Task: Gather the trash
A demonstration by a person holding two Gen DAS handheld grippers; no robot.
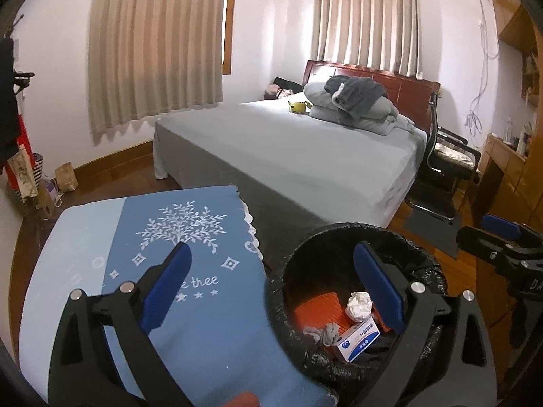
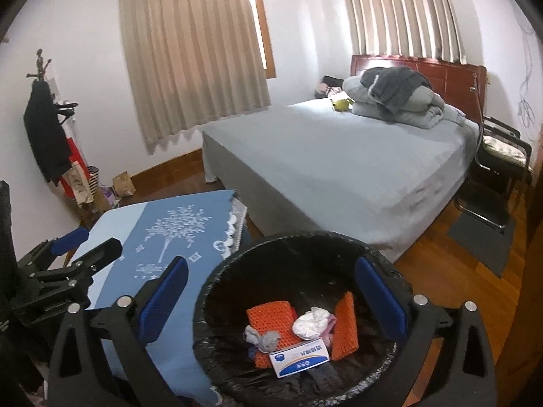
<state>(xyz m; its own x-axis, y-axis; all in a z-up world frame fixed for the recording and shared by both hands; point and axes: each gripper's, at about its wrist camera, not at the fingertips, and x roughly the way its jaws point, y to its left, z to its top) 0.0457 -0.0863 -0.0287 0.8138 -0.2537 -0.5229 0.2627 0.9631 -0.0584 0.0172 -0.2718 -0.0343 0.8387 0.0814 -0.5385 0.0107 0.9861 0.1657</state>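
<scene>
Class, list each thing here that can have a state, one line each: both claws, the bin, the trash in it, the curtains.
Left claw: open, empty.
Right claw: open, empty.
Trash bin: upright, black-lined, partly filled.
White box: lying in bin.
Crumpled tissue: in bin.
Curtains: drawn shut.

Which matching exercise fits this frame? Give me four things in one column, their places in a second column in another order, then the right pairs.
Things:
1. white box
2. yellow toy
3. tree-print cloth
4. black coat

Places:
A. on the bed, near the folded bedding
B. hanging on the rack by the left wall
C. inside the bin, with orange mesh and crumpled tissue
D. spread over the low table left of the bin

Pairs: 1-C, 2-A, 3-D, 4-B
</scene>
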